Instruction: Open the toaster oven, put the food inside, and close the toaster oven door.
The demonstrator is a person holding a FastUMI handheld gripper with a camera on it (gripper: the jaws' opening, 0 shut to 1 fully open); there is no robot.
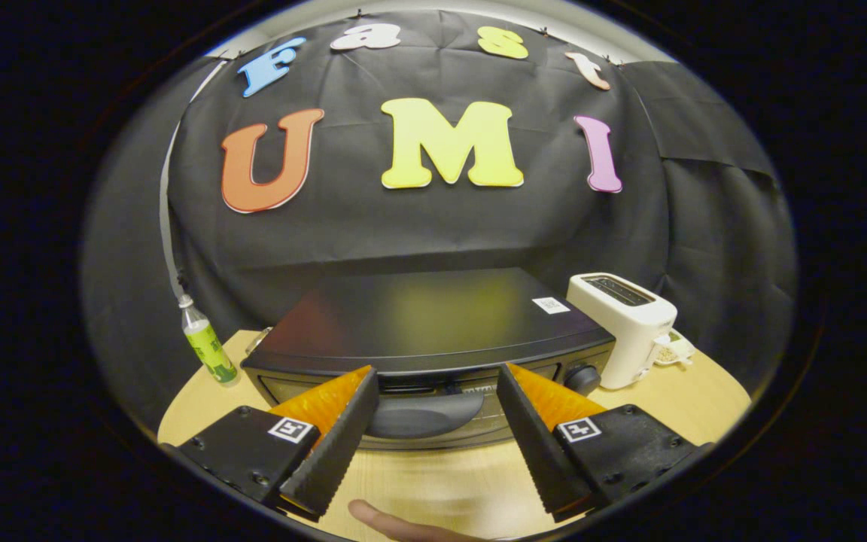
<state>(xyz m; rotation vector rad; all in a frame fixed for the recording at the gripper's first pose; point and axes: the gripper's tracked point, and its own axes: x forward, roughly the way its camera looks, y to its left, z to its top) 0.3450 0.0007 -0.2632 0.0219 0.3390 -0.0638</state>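
A black toaster oven (pixel 433 320) stands on the wooden table (pixel 441 482), seen from above and in front. Its door is closed, and the dark rounded door handle (pixel 424 414) lies just ahead of and between my fingertips. My gripper (pixel 435 376) is open, its two ridged black fingers spread wide to either side of the handle with nothing pressed between them. A knob (pixel 582 376) sits at the oven's front right. I cannot make out any food.
A white slot toaster (pixel 625 325) stands right of the oven, a small dish (pixel 676 351) behind it. A green-labelled bottle (pixel 208 345) stands at the oven's left. A fingertip (pixel 392 523) shows below the fingers. Bare table lies in front.
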